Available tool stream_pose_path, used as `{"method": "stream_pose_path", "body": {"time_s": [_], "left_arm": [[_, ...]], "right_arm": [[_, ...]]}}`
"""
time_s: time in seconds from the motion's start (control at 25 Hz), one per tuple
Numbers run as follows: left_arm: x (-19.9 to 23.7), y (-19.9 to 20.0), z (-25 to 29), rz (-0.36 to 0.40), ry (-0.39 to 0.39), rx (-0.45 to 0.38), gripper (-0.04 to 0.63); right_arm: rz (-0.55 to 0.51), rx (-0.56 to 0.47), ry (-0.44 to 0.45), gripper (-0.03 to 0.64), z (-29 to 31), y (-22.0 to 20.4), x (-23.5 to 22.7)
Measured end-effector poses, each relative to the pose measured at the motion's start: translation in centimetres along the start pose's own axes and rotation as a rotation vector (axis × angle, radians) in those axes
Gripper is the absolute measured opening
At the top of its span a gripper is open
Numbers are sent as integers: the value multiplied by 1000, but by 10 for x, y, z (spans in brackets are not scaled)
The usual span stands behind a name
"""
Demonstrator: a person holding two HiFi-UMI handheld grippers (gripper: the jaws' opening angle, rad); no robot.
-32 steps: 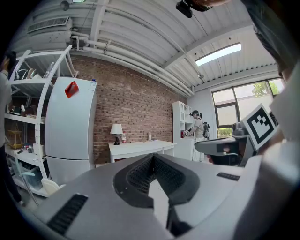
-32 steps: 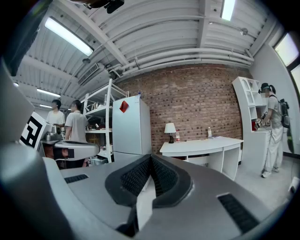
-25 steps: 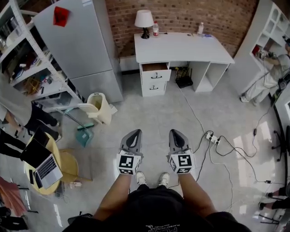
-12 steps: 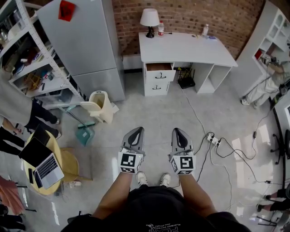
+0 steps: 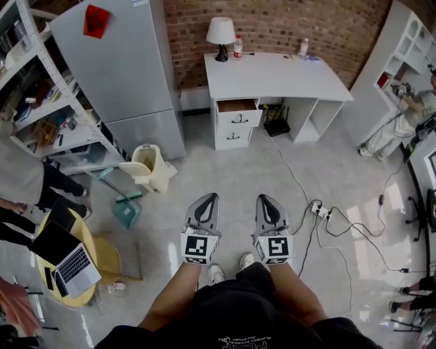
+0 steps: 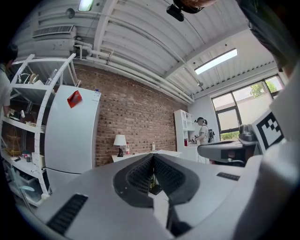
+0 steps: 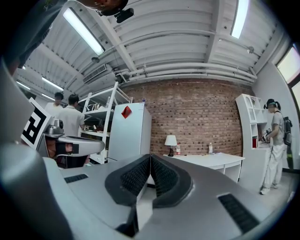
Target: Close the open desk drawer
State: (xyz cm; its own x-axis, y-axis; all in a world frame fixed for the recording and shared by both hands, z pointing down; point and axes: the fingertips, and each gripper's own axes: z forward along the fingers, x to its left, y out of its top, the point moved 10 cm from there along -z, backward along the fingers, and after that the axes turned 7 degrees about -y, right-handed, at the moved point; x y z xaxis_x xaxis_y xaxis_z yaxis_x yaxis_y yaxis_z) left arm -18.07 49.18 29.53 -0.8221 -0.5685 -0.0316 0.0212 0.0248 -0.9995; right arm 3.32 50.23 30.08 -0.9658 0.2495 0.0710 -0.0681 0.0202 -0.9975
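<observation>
- Black-and-white square markers on cubes of left gripper [image 5: 208, 199] and right gripper [image 5: 265, 200]; shirt print at bottom edge of head view too small to read.
- Both grippers side by side, pointing level, jaws pressed together, nothing between them.
- Top drawer [image 5: 238, 117] pulled out at left end of white surface [image 5: 286, 75], ahead and well apart from both grippers.
- Bare floor [image 5: 231, 170] between; bin [image 5: 150, 167] to left, cable [image 5: 293, 177] and power strip [image 5: 319, 210] to right.
- Red tag [image 5: 95, 20] on fridge [image 5: 122, 75]: lettering not legible.
</observation>
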Motion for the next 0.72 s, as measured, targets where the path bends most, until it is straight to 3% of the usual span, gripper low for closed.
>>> {"method": "stream_pose_path", "body": {"time_s": [0.28, 0.72], "left_arm": [[7, 4, 30, 37, 20, -10, 8], [9, -2, 118, 56, 36, 15, 6]], "right_arm": [[-6, 5, 28, 28, 36, -5, -16], [1, -17, 63, 28, 104, -13, -75]]}}
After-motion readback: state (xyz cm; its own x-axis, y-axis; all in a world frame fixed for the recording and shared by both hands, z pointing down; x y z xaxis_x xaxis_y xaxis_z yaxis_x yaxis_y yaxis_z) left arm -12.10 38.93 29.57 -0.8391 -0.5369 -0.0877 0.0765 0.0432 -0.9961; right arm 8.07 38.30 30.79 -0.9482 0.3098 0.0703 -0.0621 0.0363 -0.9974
